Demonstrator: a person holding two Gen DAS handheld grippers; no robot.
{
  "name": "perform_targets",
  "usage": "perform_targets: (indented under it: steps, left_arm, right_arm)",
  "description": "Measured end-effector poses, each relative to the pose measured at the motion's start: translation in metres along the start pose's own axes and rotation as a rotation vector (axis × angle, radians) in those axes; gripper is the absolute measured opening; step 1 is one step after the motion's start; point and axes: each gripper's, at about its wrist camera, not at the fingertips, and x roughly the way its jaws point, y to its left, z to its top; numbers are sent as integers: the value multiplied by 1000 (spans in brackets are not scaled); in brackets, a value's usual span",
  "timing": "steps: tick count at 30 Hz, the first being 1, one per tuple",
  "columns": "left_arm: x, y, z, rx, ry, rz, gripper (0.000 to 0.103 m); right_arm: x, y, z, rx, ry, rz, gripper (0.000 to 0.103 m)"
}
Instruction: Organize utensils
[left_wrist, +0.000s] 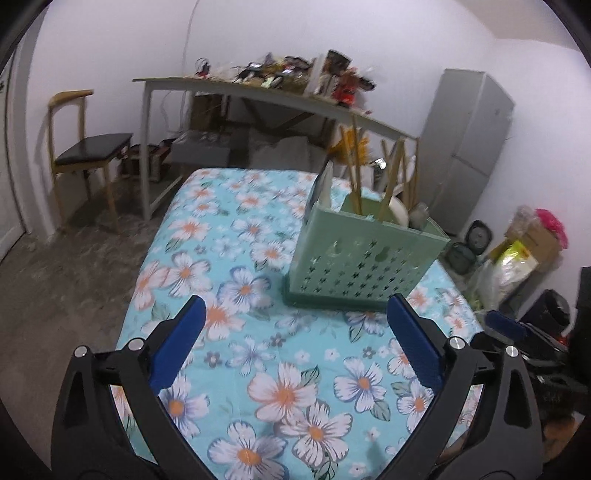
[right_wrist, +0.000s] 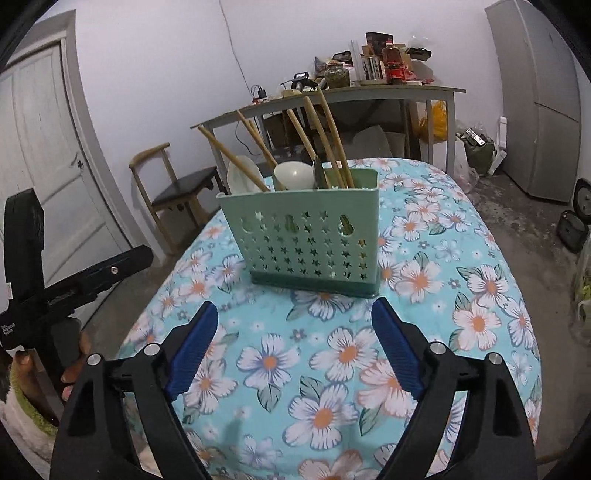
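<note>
A green perforated utensil holder (left_wrist: 364, 254) (right_wrist: 310, 240) stands upright on the floral tablecloth (left_wrist: 280, 369) (right_wrist: 332, 369). Several wooden chopsticks (right_wrist: 325, 136) (left_wrist: 391, 173), white spoons (right_wrist: 291, 175) and a dark-bladed utensil (right_wrist: 319, 171) stick out of it. My left gripper (left_wrist: 295, 317) is open and empty, hovering above the cloth short of the holder. My right gripper (right_wrist: 295, 321) is open and empty, just in front of the holder. The right gripper's blue finger (left_wrist: 504, 321) shows at the right edge of the left wrist view.
A cluttered long table (left_wrist: 258, 92) (right_wrist: 369, 92) stands behind. A wooden chair (left_wrist: 85, 147) (right_wrist: 177, 184) is at the left, a grey fridge (left_wrist: 469, 147) (right_wrist: 535, 99) at the right. Bags and pots (left_wrist: 517, 251) lie on the floor. A door (right_wrist: 48, 147) is at the left.
</note>
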Motion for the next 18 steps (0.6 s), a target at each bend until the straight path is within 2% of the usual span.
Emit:
perform_targets:
  steps: [4, 7, 10, 14, 18]
  left_arm:
    - [0, -8, -6, 29, 5, 106, 95]
    - [-4, -19, -9, 101, -15, 210, 95]
    - [-4, -26, -10, 141, -1, 222, 95]
    - [-7, -32, -11, 117, 6, 205, 95]
    - [-8, -41, -14, 163, -21, 281, 95]
  right_arm:
    - [-3, -1, -3, -19, -5, -30, 89]
    - [-5, -2, -5, -15, 0, -36, 90]
    - [-5, -4, -7, -8, 4, -43, 91]
    - [-7, -5, -7, -8, 2, -61, 92]
    - [-11, -8, -8, -14, -4, -89, 96]
